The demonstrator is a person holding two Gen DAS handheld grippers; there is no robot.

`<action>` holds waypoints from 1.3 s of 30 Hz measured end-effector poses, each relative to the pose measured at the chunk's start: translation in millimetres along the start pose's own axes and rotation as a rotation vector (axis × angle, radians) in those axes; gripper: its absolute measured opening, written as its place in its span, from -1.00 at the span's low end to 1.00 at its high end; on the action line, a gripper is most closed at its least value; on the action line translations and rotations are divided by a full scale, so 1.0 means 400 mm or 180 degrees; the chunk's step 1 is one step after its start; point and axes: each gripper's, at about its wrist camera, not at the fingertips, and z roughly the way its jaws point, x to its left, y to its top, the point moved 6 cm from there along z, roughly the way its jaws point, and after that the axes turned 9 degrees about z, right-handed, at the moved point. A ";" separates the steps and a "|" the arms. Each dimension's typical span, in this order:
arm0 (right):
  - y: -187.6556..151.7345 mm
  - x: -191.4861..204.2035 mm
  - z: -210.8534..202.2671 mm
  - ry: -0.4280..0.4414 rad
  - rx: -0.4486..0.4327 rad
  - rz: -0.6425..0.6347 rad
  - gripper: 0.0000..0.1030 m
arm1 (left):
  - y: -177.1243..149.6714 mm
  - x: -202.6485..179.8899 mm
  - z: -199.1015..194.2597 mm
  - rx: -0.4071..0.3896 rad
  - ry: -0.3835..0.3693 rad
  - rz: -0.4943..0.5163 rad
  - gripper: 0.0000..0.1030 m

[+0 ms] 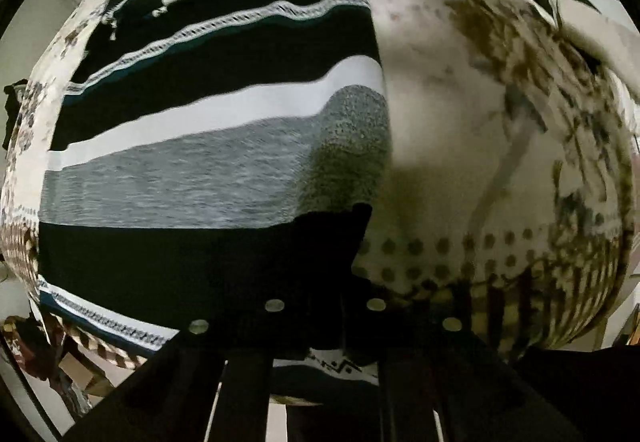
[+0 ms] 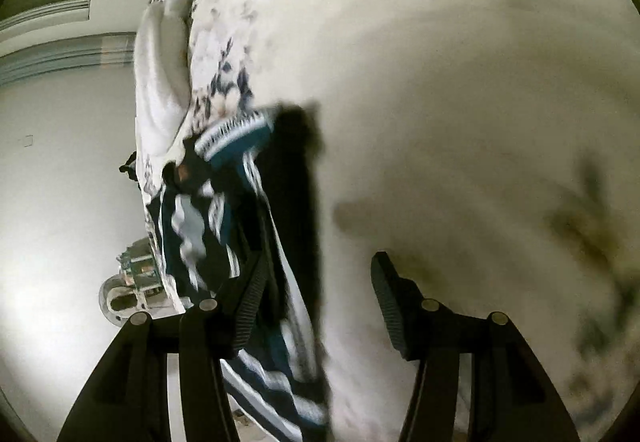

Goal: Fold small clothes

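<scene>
One striped garment point(image 1: 208, 161) below closed left gripper point(image 1: 326, 306), beside half-open empty right gripper point(image 2: 320, 298), on floral bed point(image 1: 460, 129), white walls point(image 2: 60, 181).

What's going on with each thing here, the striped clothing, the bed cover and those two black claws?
Striped garment: spread flat, edge pinched.
Patterned bedsheet: spread beneath the garment.
Left gripper: shut on the garment's dark edge.
Right gripper: open, nothing between the fingers.

Two black handheld grippers. The right gripper point(image 2: 320, 302) has two black fingers with ribbed rubber pads point(image 2: 252, 294), carried on angular black struts with round silver screw heads point(image 2: 430, 305) at the joints. The left gripper point(image 1: 325, 306) shows matching black struts and four silver screws point(image 1: 275, 306).
</scene>
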 end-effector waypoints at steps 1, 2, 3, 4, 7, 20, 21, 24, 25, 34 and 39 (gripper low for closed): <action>0.023 0.013 0.028 0.0001 -0.0011 0.0026 0.09 | 0.003 0.006 -0.008 -0.0014 -0.0016 -0.0030 -0.86; 0.041 0.020 0.048 0.0009 -0.0025 0.0072 0.09 | 0.006 0.013 -0.019 -0.0040 -0.0039 -0.0064 -0.86; 0.055 0.025 0.063 0.0056 -0.0047 0.0135 0.09 | 0.003 0.009 -0.028 -0.0055 -0.0047 -0.0080 -0.86; 0.068 0.032 0.075 0.0113 -0.0069 0.0184 0.05 | -0.004 0.008 -0.039 -0.0068 -0.0047 -0.0091 -0.86; 0.076 0.053 0.076 0.0125 -0.0184 0.0197 -0.80 | -0.001 0.051 -0.071 -0.0137 -0.0121 -0.0201 -0.86; -0.041 0.469 -0.010 -0.0953 -0.0476 -0.0674 -0.81 | -0.037 0.378 -0.204 -0.0642 -0.0667 -0.0946 -0.86; -0.057 0.523 0.000 -0.1011 -0.0495 -0.0746 -0.81 | -0.050 0.425 -0.214 -0.0686 -0.0707 -0.1015 -0.86; -0.103 0.681 0.061 -0.1152 -0.0524 -0.0901 -0.81 | -0.084 0.533 -0.226 -0.0736 -0.0768 -0.1196 -0.86; -0.117 0.736 0.091 -0.1219 -0.0537 -0.0952 -0.81 | -0.096 0.567 -0.226 -0.0744 -0.0801 -0.1274 -0.86; -0.209 1.073 0.497 -0.1789 -0.0496 -0.1312 -0.82 | -0.241 0.889 -0.141 -0.0753 -0.1096 -0.2137 -0.89; -0.211 1.093 0.710 -0.2266 -0.0462 -0.1411 -0.82 | -0.293 0.983 -0.031 -0.0637 -0.1188 -0.2314 -0.89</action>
